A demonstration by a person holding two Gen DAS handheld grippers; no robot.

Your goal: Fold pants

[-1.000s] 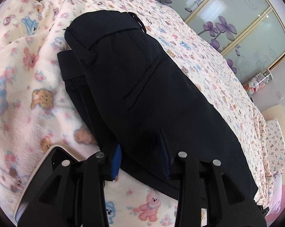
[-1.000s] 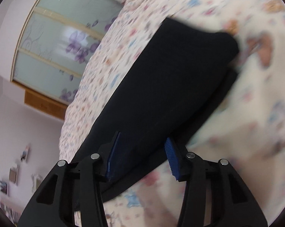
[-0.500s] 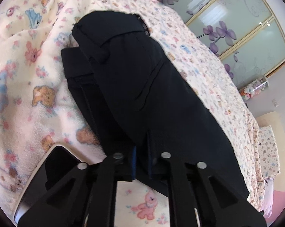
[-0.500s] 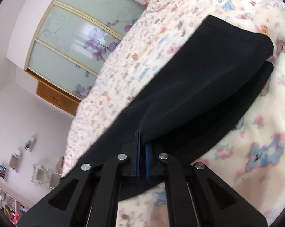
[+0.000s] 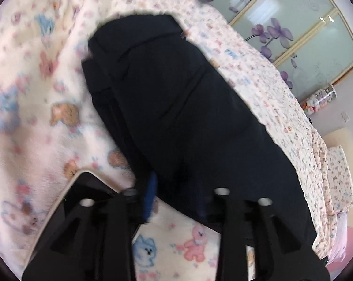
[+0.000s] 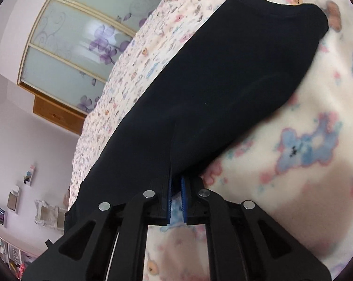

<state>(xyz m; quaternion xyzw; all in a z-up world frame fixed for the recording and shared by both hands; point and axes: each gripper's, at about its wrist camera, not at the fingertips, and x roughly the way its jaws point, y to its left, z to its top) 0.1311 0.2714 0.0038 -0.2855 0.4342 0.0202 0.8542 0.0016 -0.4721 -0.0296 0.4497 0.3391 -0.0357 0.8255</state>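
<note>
Dark navy pants (image 5: 181, 107) lie folded lengthwise on a bear-print blanket (image 5: 35, 98). In the left wrist view my left gripper (image 5: 176, 196) stands open at the near edge of the pants, its blue pad (image 5: 152, 187) beside the cloth, gripping nothing. In the right wrist view the pants (image 6: 223, 89) stretch away to the upper right. My right gripper (image 6: 176, 192) is shut on a pinch of the pants' near edge, which rises between the blue pads.
A dark flat device with a pale rim (image 5: 82, 187) lies on the blanket left of the left gripper. Floral sliding wardrobe doors (image 5: 293, 23) stand behind the bed. Wall shelves (image 6: 14, 196) show at the left of the right wrist view.
My left gripper, shut on the pants half a second ago, has opened and let go. My right gripper stays shut on the pants edge and has lifted it a little.
</note>
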